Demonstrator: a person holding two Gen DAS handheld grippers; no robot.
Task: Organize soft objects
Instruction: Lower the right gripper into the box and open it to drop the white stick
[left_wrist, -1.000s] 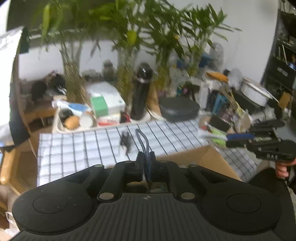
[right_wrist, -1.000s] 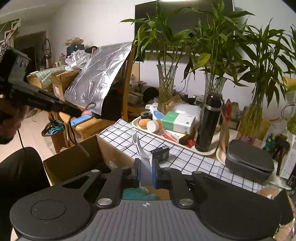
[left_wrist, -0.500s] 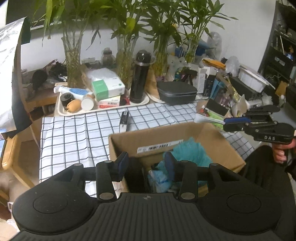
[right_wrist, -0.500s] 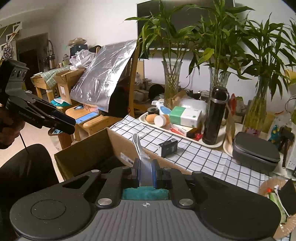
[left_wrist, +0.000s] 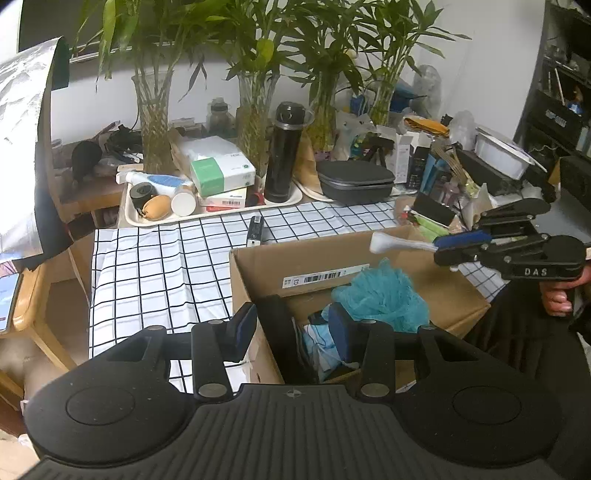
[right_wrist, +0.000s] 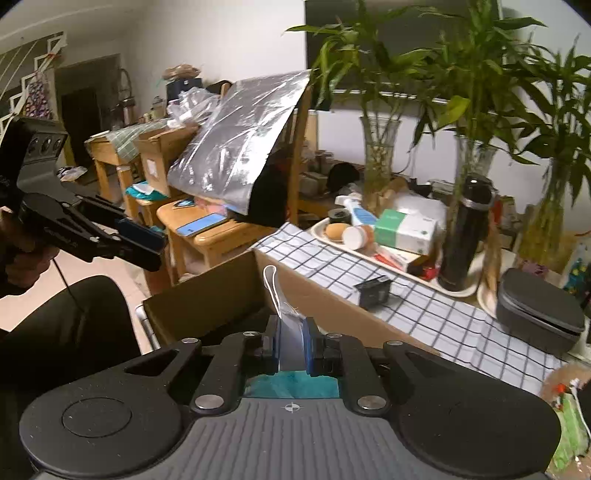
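Note:
An open cardboard box (left_wrist: 258, 266) stands at the front of the checked tablecloth. In it lie a teal mesh bath sponge (left_wrist: 384, 295) and light blue cloth items (left_wrist: 321, 347). My left gripper (left_wrist: 291, 328) is open and empty above the box's near left corner. My right gripper (right_wrist: 291, 347) is shut on a folded white face mask (right_wrist: 286, 325), whose ear loop (right_wrist: 271, 280) sticks up. It holds the mask above the box's right side (left_wrist: 399, 242). The box also shows in the right wrist view (right_wrist: 221, 291).
A tray (left_wrist: 136, 219) with tissue box, tube and cup sits behind the box, with a black flask (left_wrist: 284, 151), grey case (left_wrist: 354, 181) and plant vases. A small black device (left_wrist: 255, 230) lies on the checked cloth (left_wrist: 155, 266). Clutter fills the right; wooden chairs (right_wrist: 218, 236) stand left.
My left gripper has opened and pulled back, and the black cord it pinched is gone from it. The box's inside has come into view. The right gripper still holds the mask.

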